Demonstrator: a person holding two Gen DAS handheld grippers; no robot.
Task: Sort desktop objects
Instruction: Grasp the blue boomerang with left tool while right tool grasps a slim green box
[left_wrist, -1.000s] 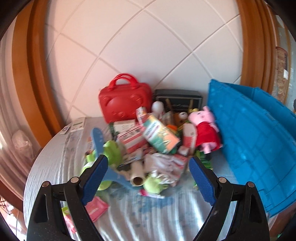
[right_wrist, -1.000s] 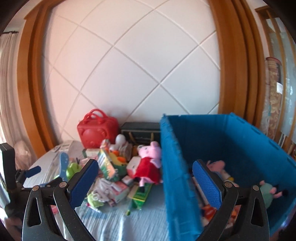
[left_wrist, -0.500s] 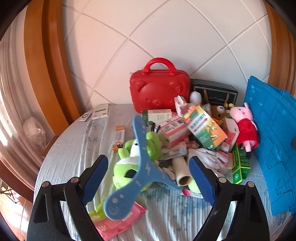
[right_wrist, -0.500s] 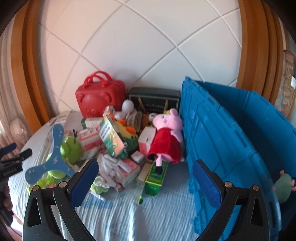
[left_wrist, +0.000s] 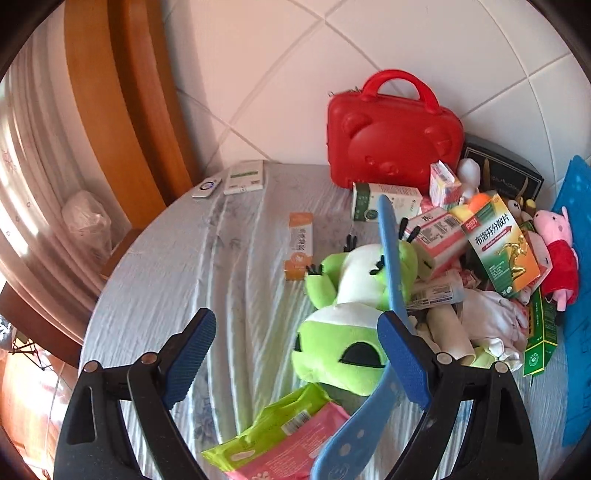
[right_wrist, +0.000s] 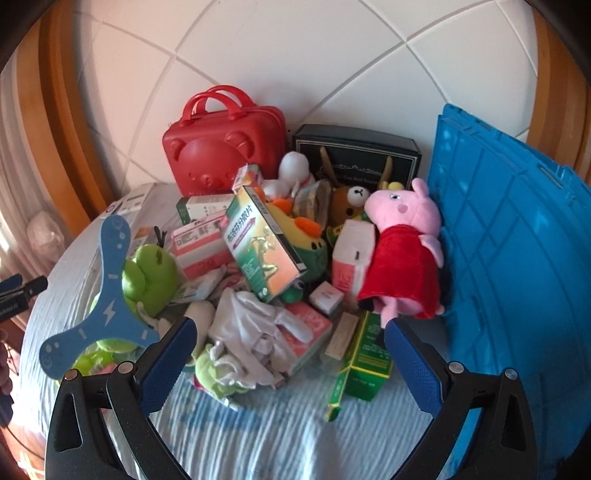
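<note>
Two grippers, left gripper (left_wrist: 295, 350) and right gripper (right_wrist: 286, 350), jaws apart and empty, above a toy-and-box pile (right_wrist: 266, 243), blue crate (right_wrist: 517, 240) beside it

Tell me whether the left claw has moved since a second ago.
Yes. The left claw has come down and forward toward the pile; the red case now sits larger and further right.

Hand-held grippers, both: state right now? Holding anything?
Left hand-held gripper: open, holding nothing, above the green frog plush.
Right hand-held gripper: open, holding nothing, above the white cloth.
</note>
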